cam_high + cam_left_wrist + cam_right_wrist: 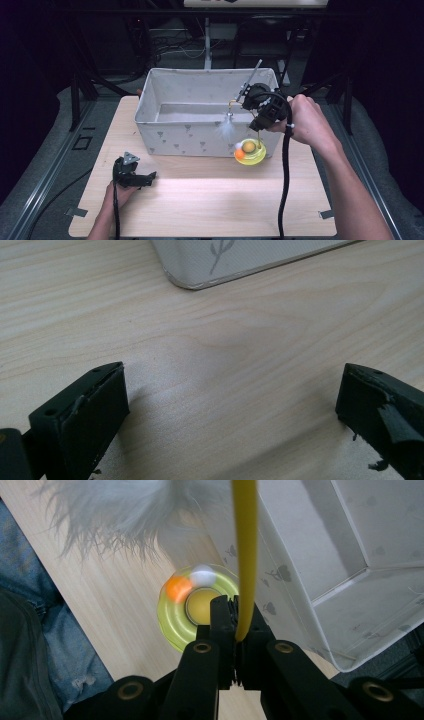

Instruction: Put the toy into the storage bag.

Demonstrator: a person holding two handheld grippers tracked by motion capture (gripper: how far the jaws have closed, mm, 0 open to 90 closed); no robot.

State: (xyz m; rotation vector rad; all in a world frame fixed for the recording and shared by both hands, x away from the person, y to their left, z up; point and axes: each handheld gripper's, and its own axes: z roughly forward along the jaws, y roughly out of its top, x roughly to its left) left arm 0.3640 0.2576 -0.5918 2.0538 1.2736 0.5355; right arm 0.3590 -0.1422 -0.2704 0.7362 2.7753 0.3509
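Observation:
A cat toy has a yellow ring base (250, 152) with an orange ball (178, 587) and a white ball (204, 575) in its track. Its thin yellow rod (245, 555) carries a white feather tuft (226, 130). My right gripper (257, 123) is shut on that rod just above the base (172, 620), by the front right corner of the white fabric bin (150, 95). I cannot tell whether the base touches the table. My left gripper (151, 176) rests on the table at the front left, open, with nothing between its jaws (232, 390).
The open bin, empty inside (350, 605), takes up the far half of the wooden table (210, 200). Its near left corner (210, 265) lies just ahead of my left gripper. A metal rod (251, 77) sticks up above the right gripper. A black cable (285, 175) trails toward the front.

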